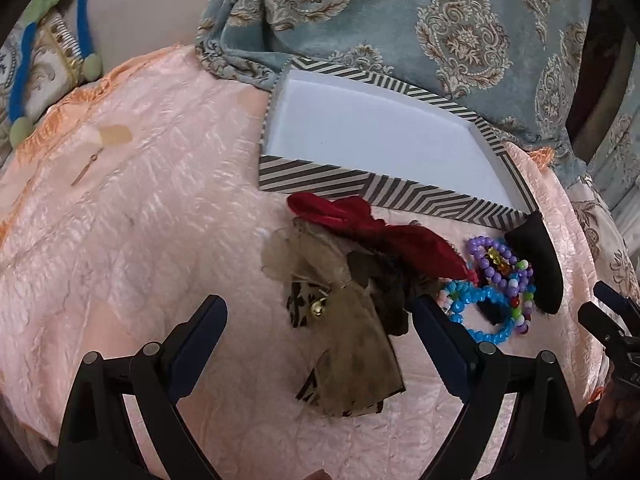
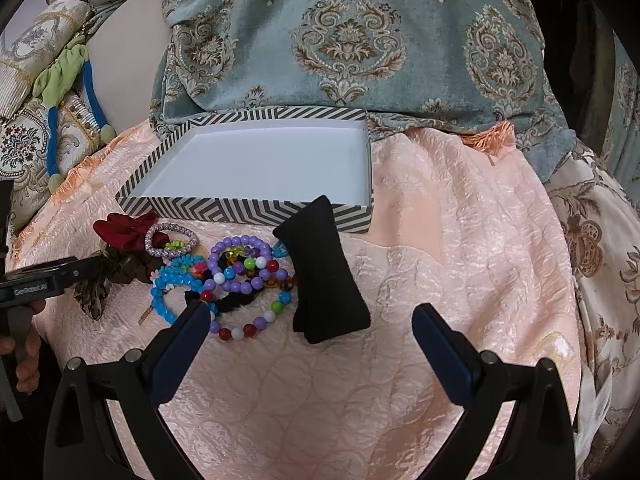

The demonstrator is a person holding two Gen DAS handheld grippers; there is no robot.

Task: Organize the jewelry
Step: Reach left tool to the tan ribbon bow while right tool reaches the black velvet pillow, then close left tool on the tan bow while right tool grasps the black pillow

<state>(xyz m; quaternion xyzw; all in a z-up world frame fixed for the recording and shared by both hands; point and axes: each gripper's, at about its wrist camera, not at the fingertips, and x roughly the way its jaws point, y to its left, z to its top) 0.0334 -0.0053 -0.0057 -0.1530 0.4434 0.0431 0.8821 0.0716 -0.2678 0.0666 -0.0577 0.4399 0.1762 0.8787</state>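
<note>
A striped box with an empty white inside lies open on the peach quilt. In front of it lies a pile: a red bow, a brown sheer bow, beaded bracelets in purple, blue and mixed colours, and a black cushion. My left gripper is open just above the brown bow. My right gripper is open, with the cushion's near end between its fingers.
A blue patterned cloth hangs behind the box. A blue and green cord lies at the far left. A small gold pin lies on the quilt at left. Bare quilt lies right of the box.
</note>
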